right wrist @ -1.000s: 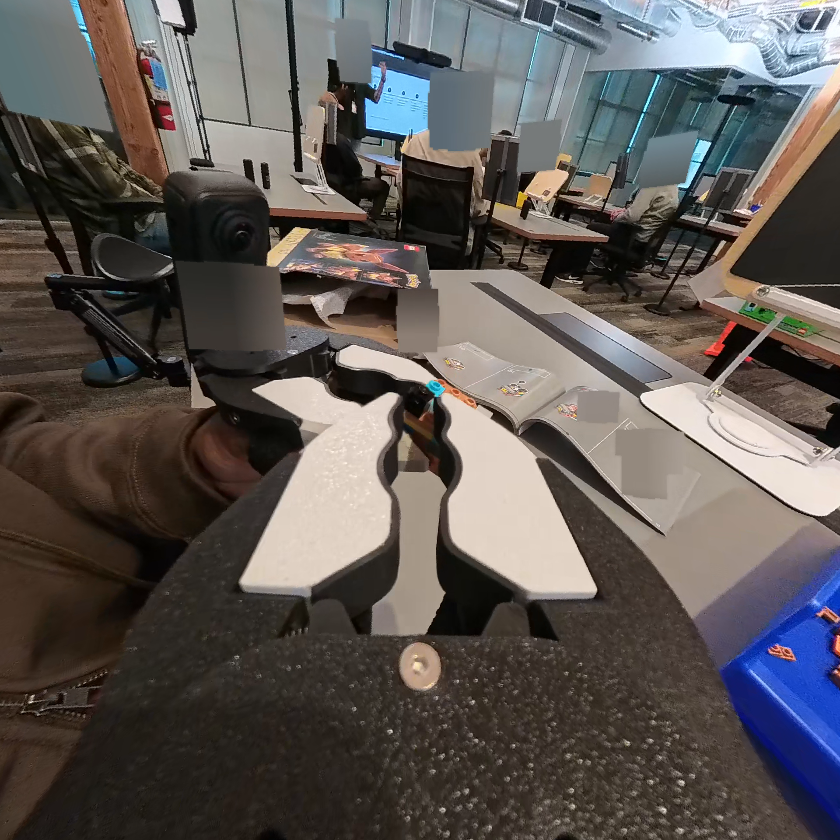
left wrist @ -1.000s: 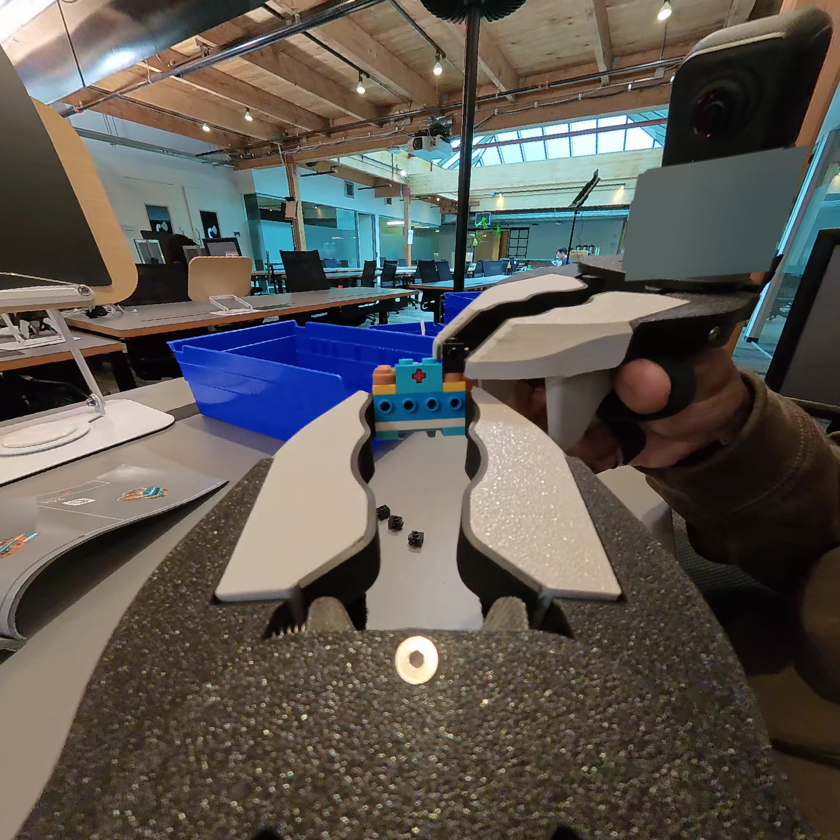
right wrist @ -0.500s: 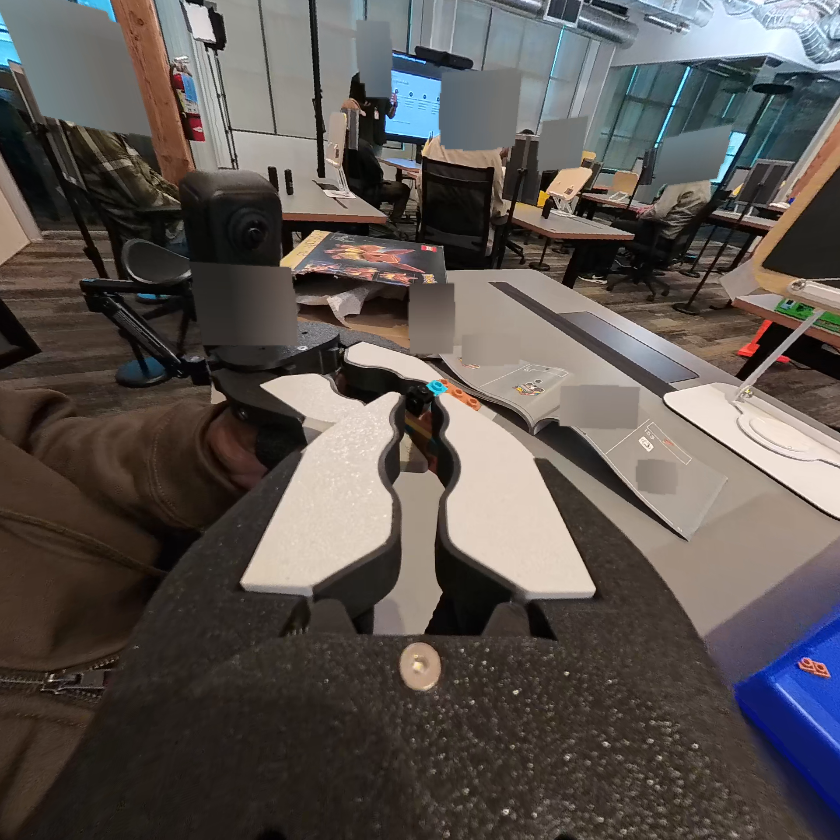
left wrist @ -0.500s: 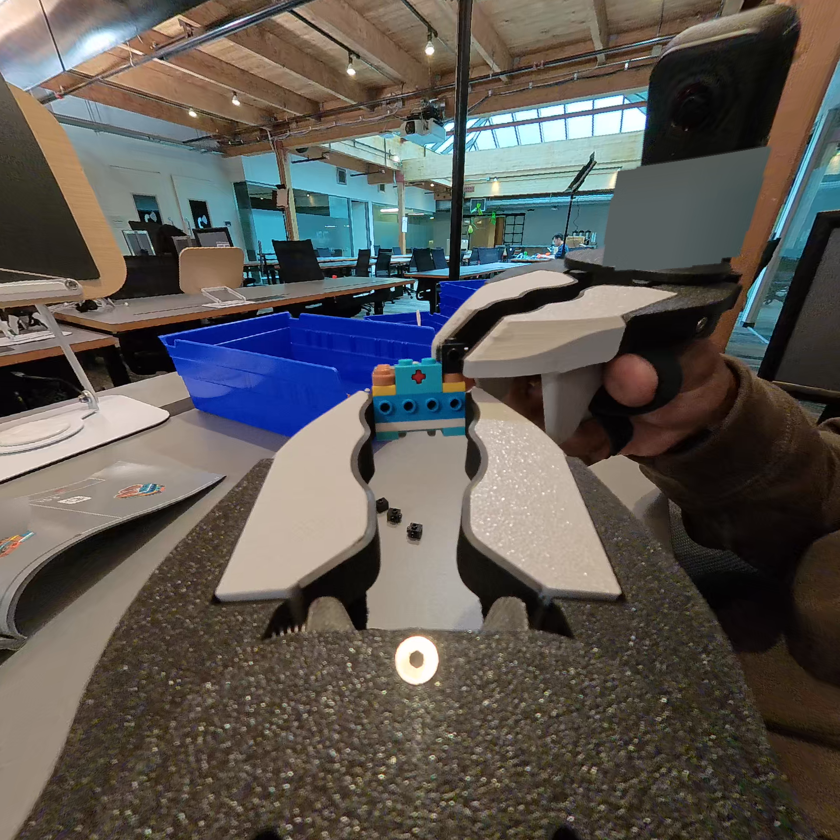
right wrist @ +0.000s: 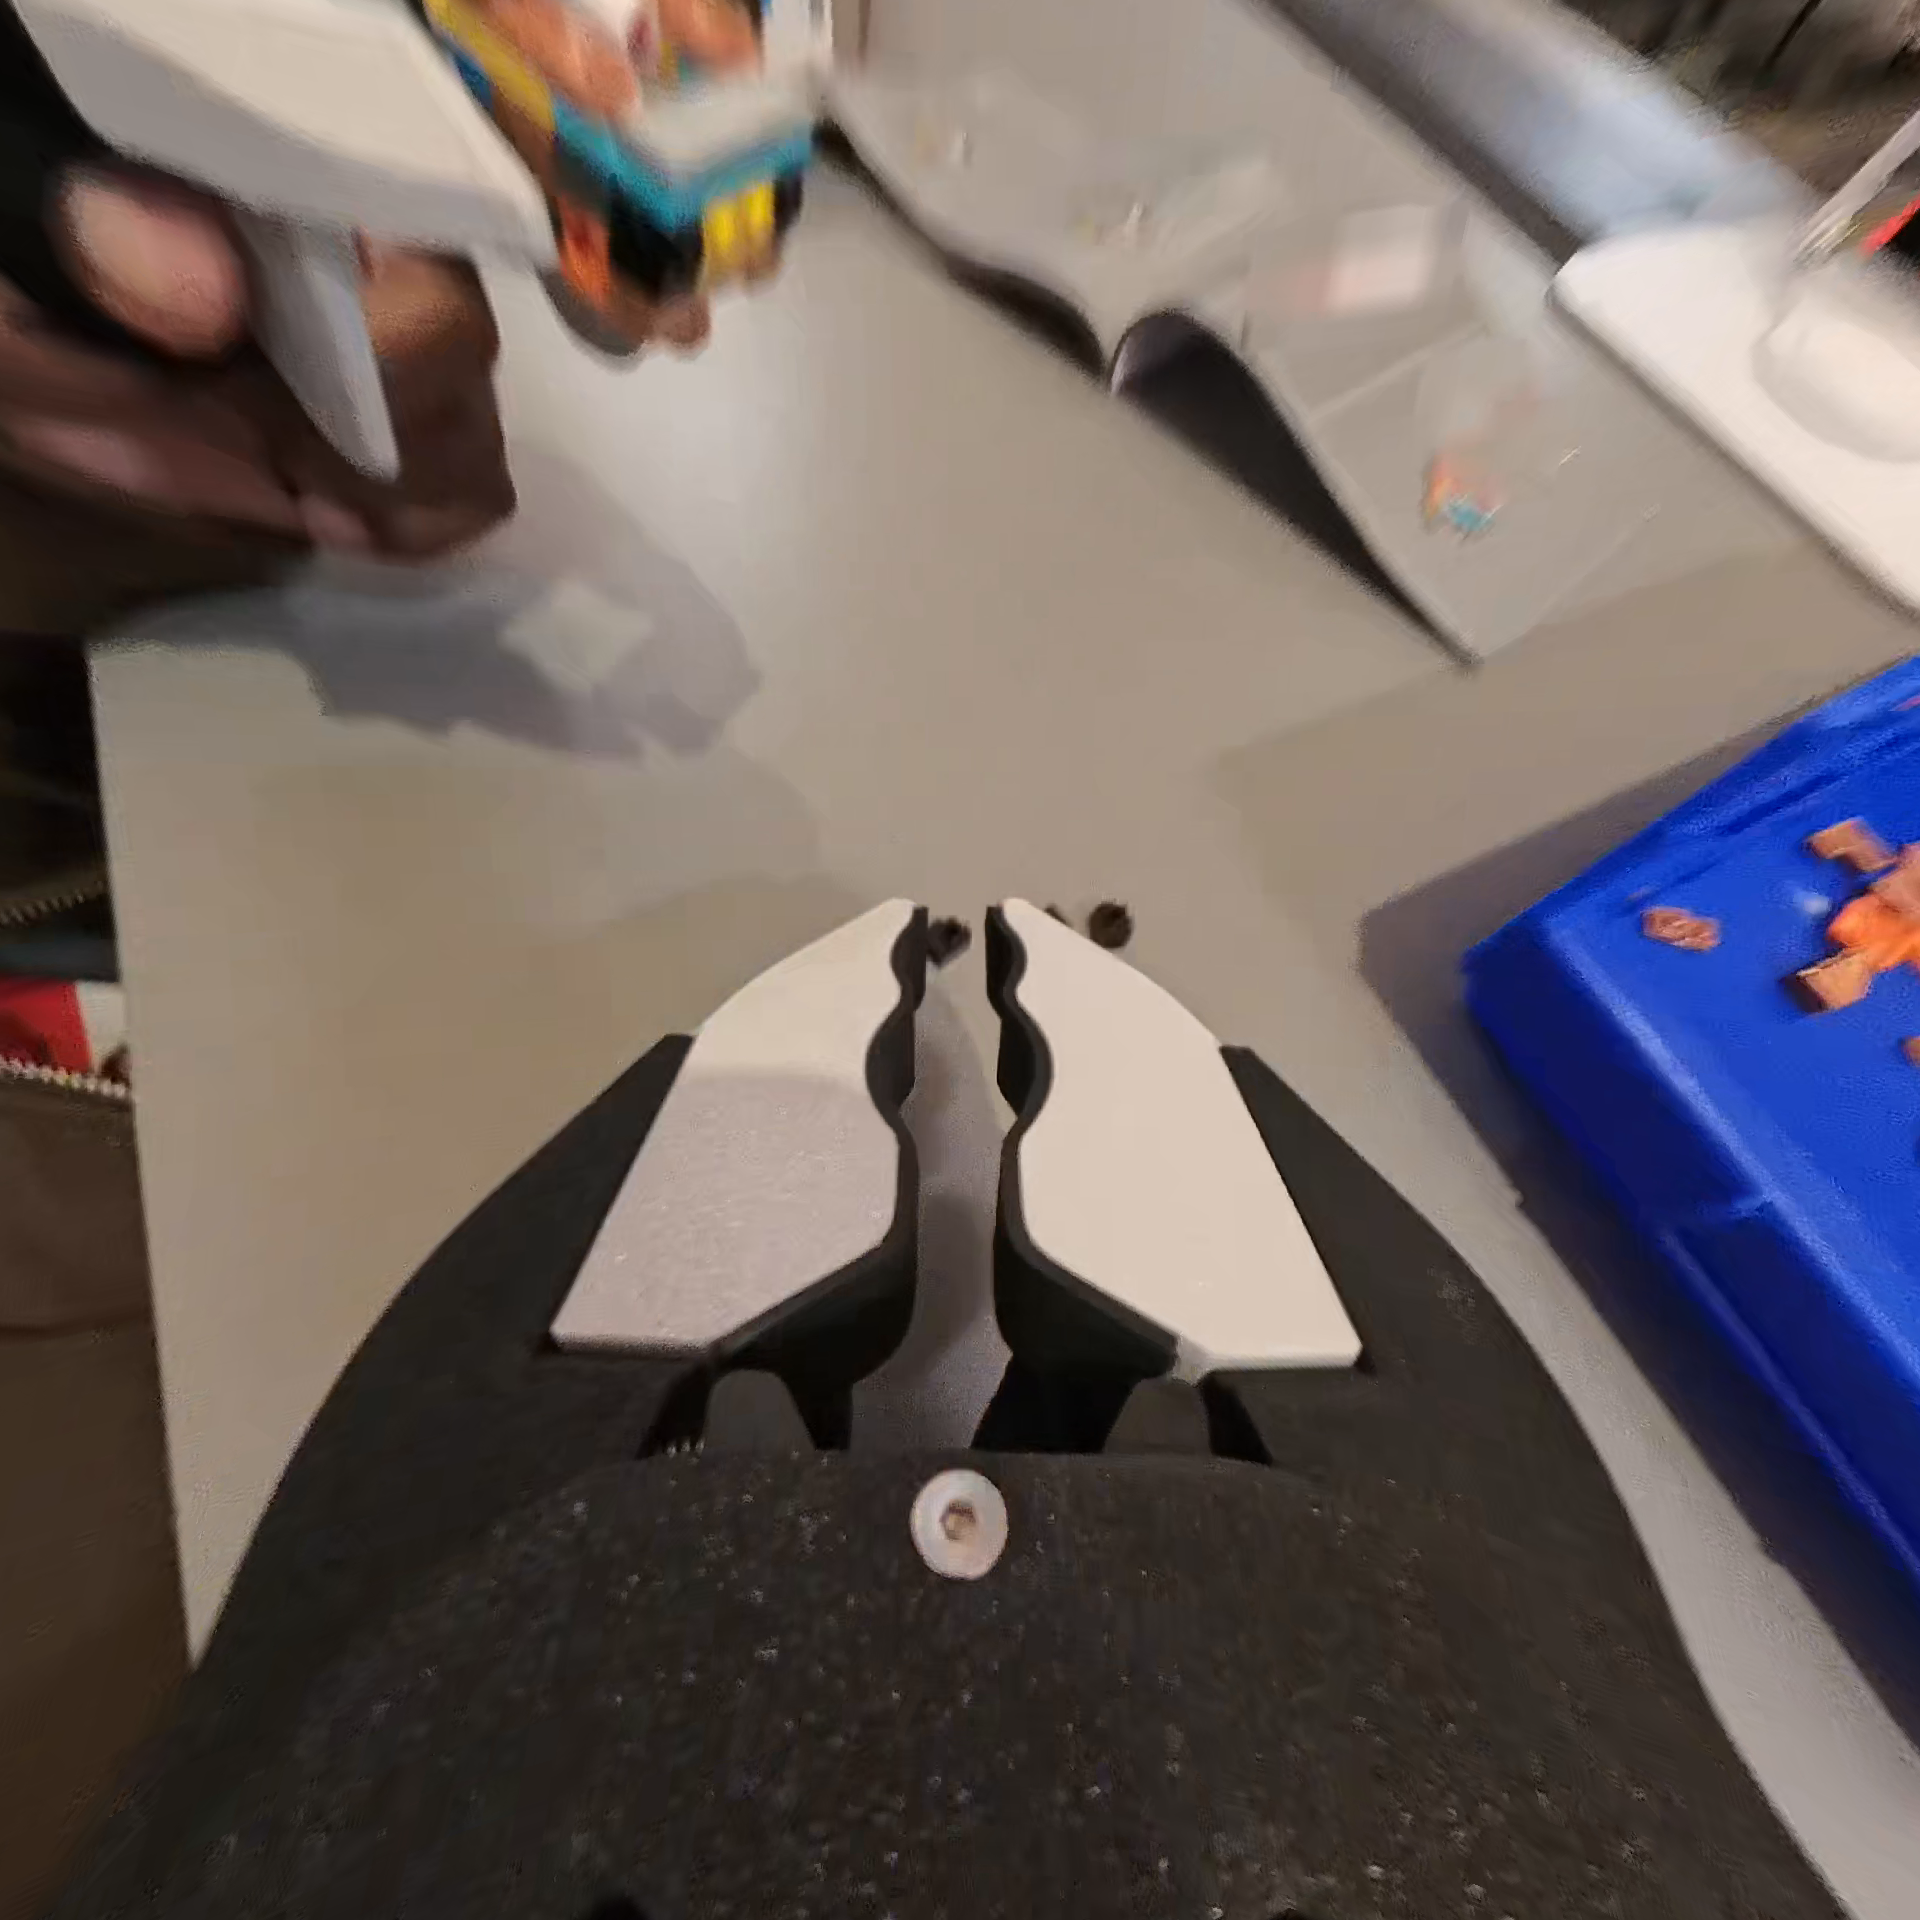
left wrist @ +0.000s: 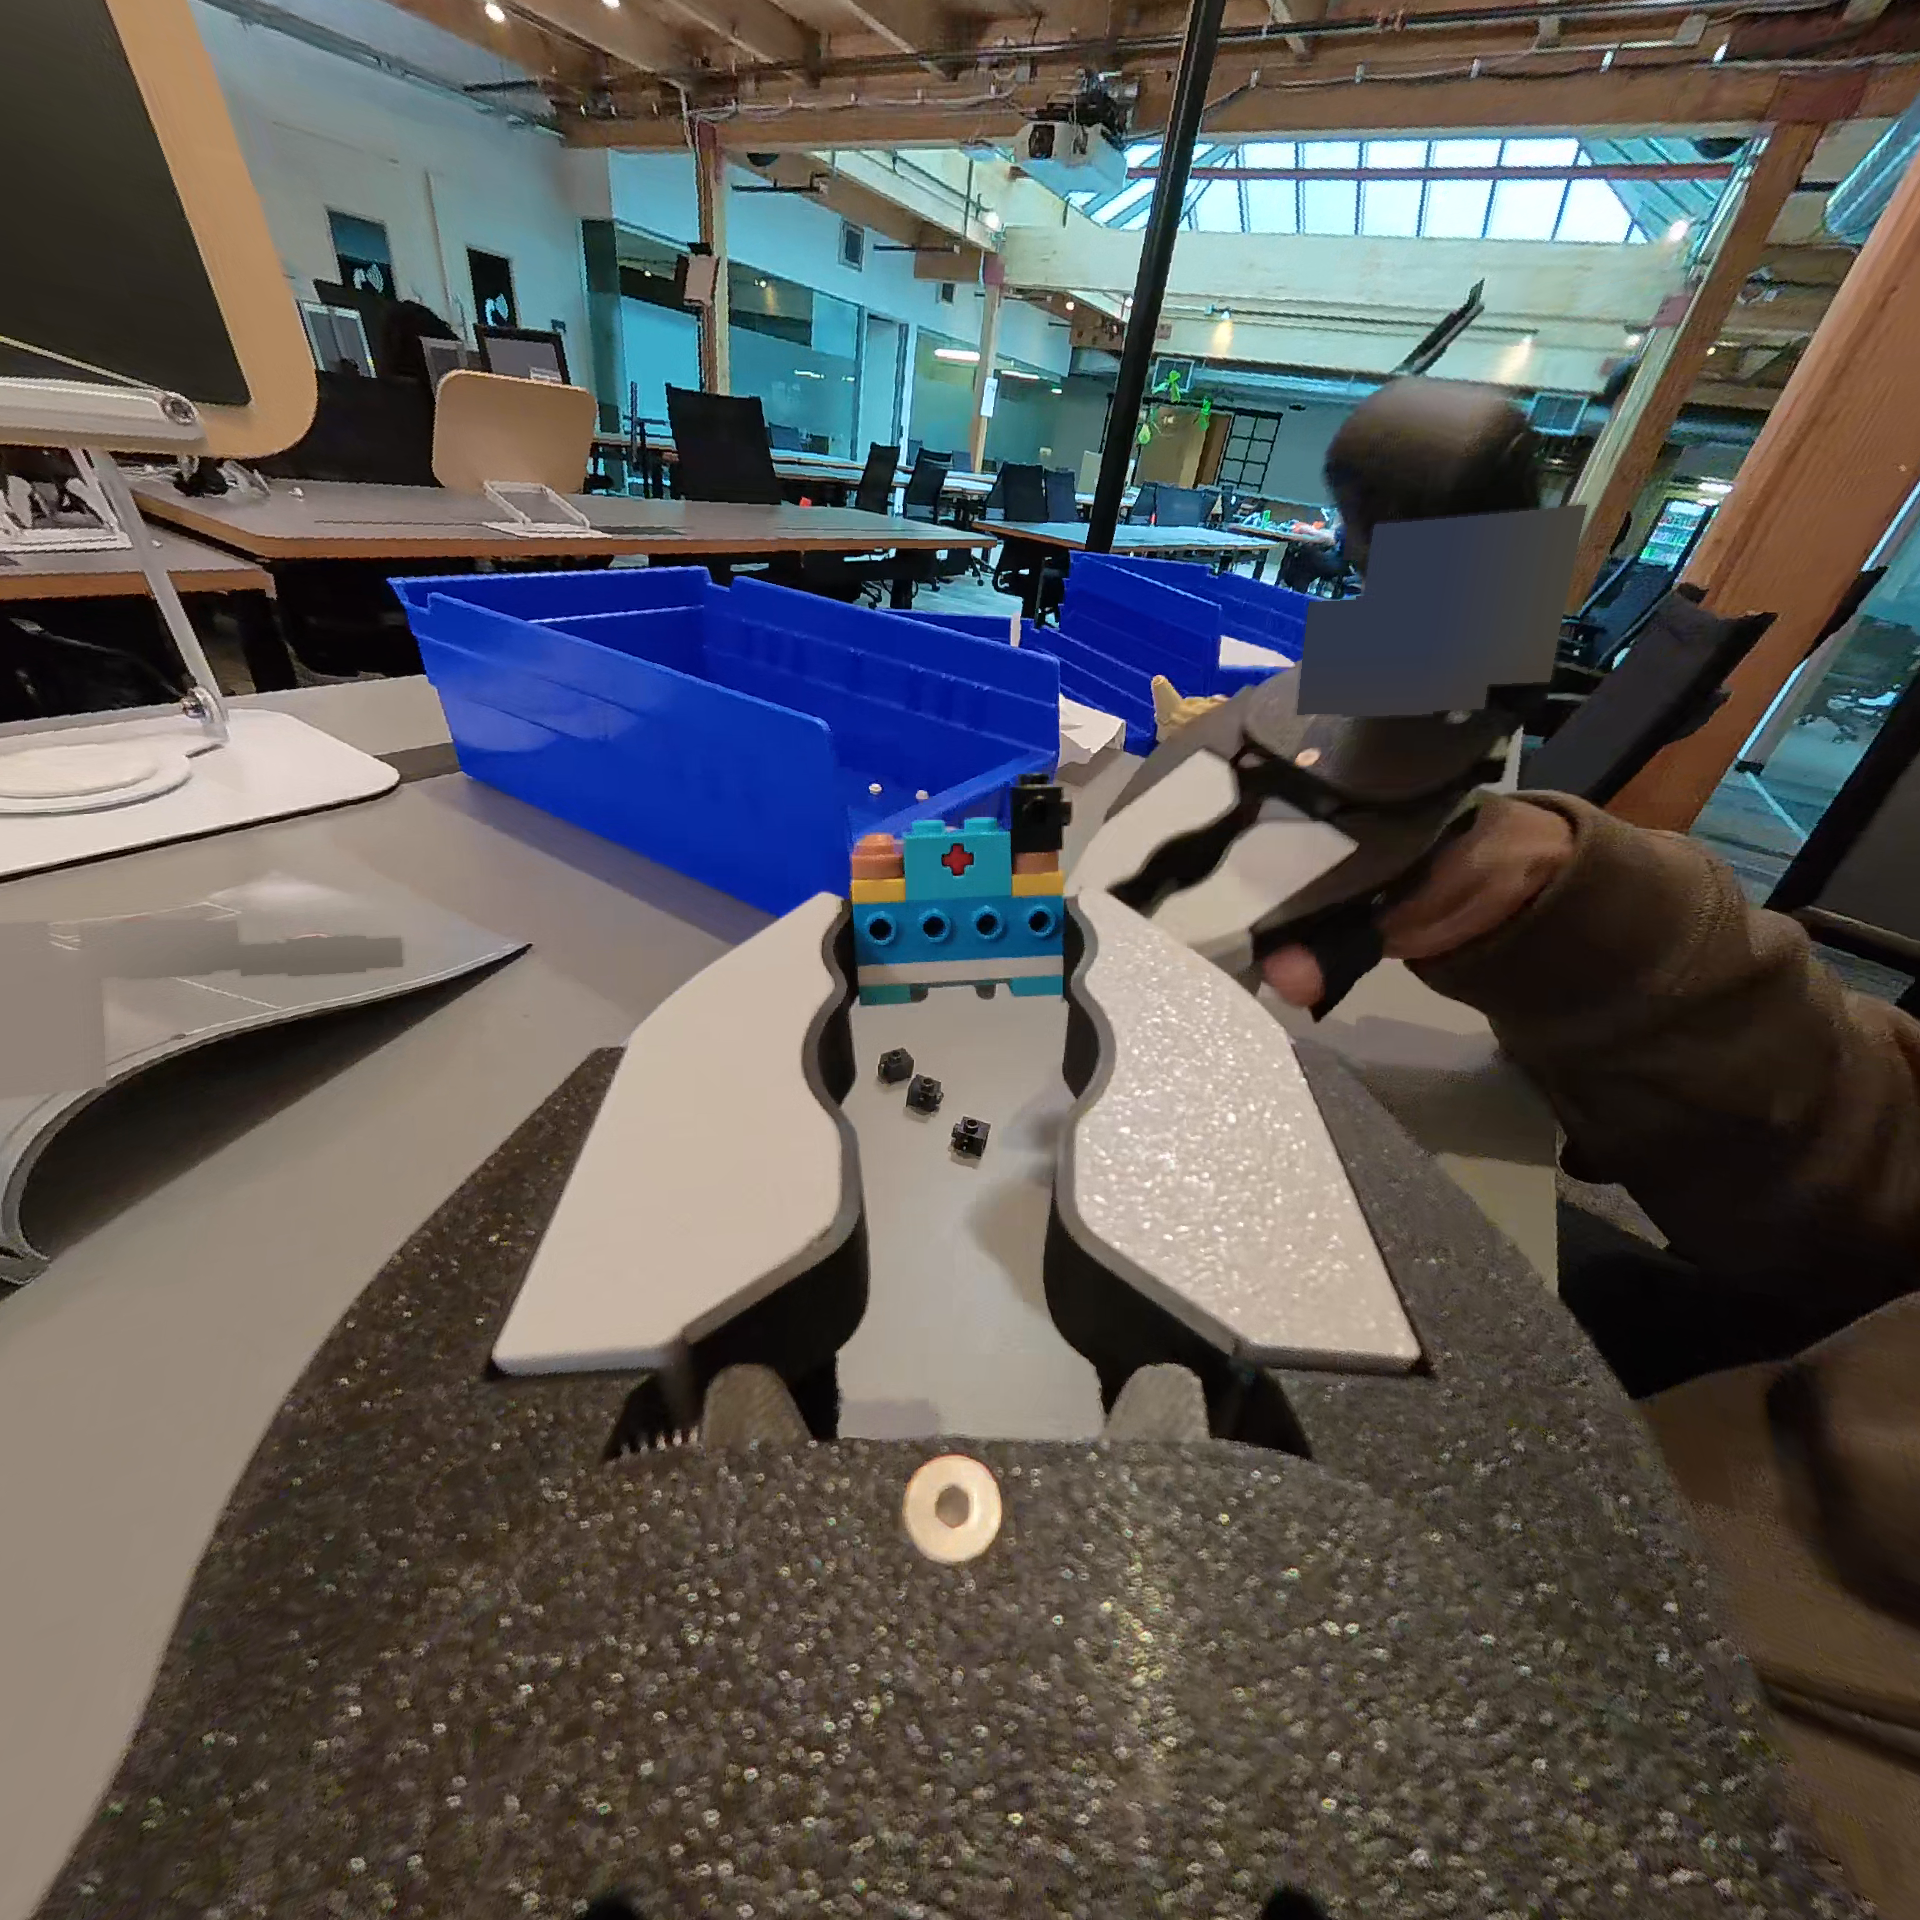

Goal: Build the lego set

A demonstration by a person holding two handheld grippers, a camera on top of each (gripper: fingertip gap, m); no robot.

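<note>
My left gripper (left wrist: pixel 958 940) is shut on the lego assembly (left wrist: pixel 956 904), a blue, teal and yellow block with a red cross, held just above the grey table (left wrist: pixel 675 1039). A small black piece (left wrist: pixel 1039 816) sits on its top right corner. Three loose small black pieces (left wrist: pixel 923 1091) lie on the table under it. My right gripper (right wrist: pixel 954 920) points down at the table, empty, its jaws a narrow gap apart, tips right by the black pieces (right wrist: pixel 1107 920). It also shows in the left wrist view (left wrist: pixel 1195 883), right of the assembly. The right wrist view is blurred; the assembly (right wrist: pixel 675 177) is at the top left.
A blue bin (left wrist: pixel 727 727) stands behind the assembly; in the right wrist view the bin (right wrist: pixel 1662 1091) holds orange pieces. A second blue bin (left wrist: pixel 1164 623) is farther back. An open instruction booklet (left wrist: pixel 260 966) and a white monitor base (left wrist: pixel 156 779) lie left. The tips of one gripper are about 11 cm away from the tips of the other.
My right gripper left the small black piece on top of the assembly, drew back and swung down toward the loose black pieces on the table. The left gripper kept its hold.
</note>
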